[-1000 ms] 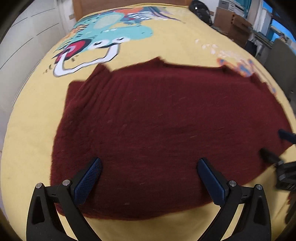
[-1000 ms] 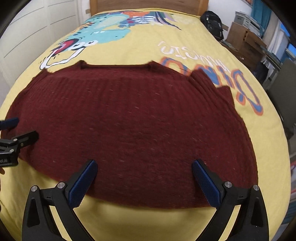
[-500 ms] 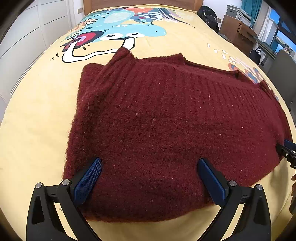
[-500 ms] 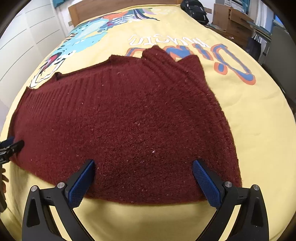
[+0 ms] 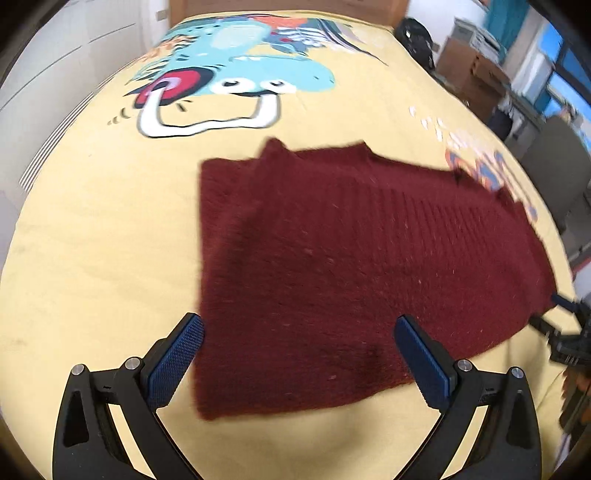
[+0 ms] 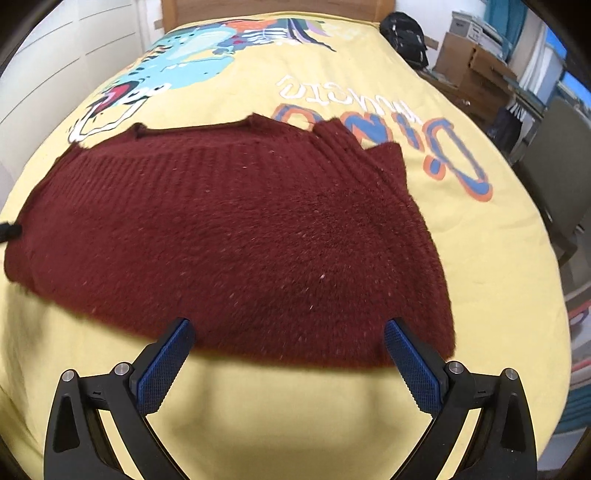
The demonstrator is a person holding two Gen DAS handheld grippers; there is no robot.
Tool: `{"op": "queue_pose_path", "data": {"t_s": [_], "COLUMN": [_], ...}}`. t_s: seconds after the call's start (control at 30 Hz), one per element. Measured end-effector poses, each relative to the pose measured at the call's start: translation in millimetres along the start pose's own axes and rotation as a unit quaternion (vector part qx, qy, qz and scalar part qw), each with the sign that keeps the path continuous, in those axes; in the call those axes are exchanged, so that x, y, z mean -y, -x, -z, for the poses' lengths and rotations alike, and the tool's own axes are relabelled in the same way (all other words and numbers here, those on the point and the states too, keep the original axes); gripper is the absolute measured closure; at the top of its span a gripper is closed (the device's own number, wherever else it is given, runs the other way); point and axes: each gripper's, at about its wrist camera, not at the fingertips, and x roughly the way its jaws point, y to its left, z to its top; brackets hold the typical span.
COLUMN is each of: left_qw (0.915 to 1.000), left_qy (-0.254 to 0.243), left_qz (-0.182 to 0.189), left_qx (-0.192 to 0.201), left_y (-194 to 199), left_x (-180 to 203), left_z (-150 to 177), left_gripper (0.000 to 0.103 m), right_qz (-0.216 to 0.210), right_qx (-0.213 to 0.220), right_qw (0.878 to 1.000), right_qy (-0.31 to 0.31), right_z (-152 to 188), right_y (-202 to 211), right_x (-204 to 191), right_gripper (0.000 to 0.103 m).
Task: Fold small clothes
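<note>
A dark red knitted sweater (image 5: 351, 266) lies flat on the yellow bedspread (image 5: 92, 240), neckline at the far side; it also shows in the right wrist view (image 6: 236, 236). My left gripper (image 5: 299, 358) is open and empty, just above the sweater's near hem at its left corner. My right gripper (image 6: 288, 358) is open and empty over the near hem at the right side. The right gripper's tips show at the right edge of the left wrist view (image 5: 554, 314). The left gripper's tip shows at the left edge of the right wrist view (image 6: 9, 232).
The yellow bedspread (image 6: 480, 240) has a cartoon dinosaur print (image 5: 236, 74) and lettering (image 6: 443, 147). A wooden headboard (image 6: 277, 5) is at the far end. Cardboard boxes (image 6: 472, 62), a black bag (image 6: 406, 37) and a grey chair (image 6: 557, 166) stand to the right. White cupboards (image 6: 74, 40) are left.
Both grippers have drawn back toward the near hem, still open. The left wrist view has shifted left, so the sweater's left edge now sits between its fingers.
</note>
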Motion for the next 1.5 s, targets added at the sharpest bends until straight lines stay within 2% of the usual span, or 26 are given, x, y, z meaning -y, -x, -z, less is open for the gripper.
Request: {"op": "queue_pose_path", "data": {"t_s": [0.17,0.33,0.4,0.57,0.63,0.7,0.77,0.83,0.87,1.0,1.2,1.33,1.5], "left_qw": [0.9988,0.9914,0.9893,0.9907,0.9905,0.9903,0.9904,0.986,0.9847,0.9909,0.9928,0.994,0.9932], "left_qy": [0.04,0.099,0.105,0.093,0.087,0.072,0.062,0.074,0.082,0.053,0.038,0.007,-0.049], "left_qz": [-0.006,0.053,0.067,0.062,0.071,0.084,0.088,0.118,0.122,0.1,0.105,0.105,0.104], "left_qx": [-0.027,-0.067,-0.077,-0.077,-0.08,-0.084,-0.086,-0.092,-0.093,-0.073,-0.041,-0.03,-0.021], "left_y": [-5,-29,-37,-47,-47,-49,-48,-45,-42,-24,12,33,45], "left_x": [-38,-66,-67,-57,-51,-44,-40,-40,-38,-23,6,39,103], "left_z": [3,16,18,20,20,18,16,14,11,-4,-33,-50,-73], "left_gripper": [0.001,0.001,0.001,0.001,0.002,0.013,0.046,0.069,0.072,0.075,0.076,0.077,0.077], "right_qz": [-0.002,0.002,0.007,0.015,0.017,0.018,0.019,0.019,0.019,0.017,0.008,0.005,0.008], "right_qx": [-0.003,-0.013,-0.02,-0.033,-0.037,-0.039,-0.038,-0.036,-0.035,-0.024,-0.008,0.003,0.021], "right_qw": [1.0,1.0,1.0,0.999,0.998,0.998,0.998,0.997,0.997,0.997,0.996,0.994,0.991], "right_qy": [-0.004,-0.012,-0.019,-0.035,-0.042,-0.048,-0.052,-0.059,-0.06,-0.071,-0.09,-0.109,-0.129], "right_z": [10,21,28,39,42,45,47,47,47,46,46,46,46], "right_y": [13,16,14,11,11,10,10,12,13,19,29,36,50], "right_x": [-1,3,8,17,22,25,28,33,33,43,57,75,104], "right_gripper": [0.0,0.0,0.0,0.0,0.0,0.0,0.0,0.0,0.0,0.0,0.0,0.0,0.0]}}
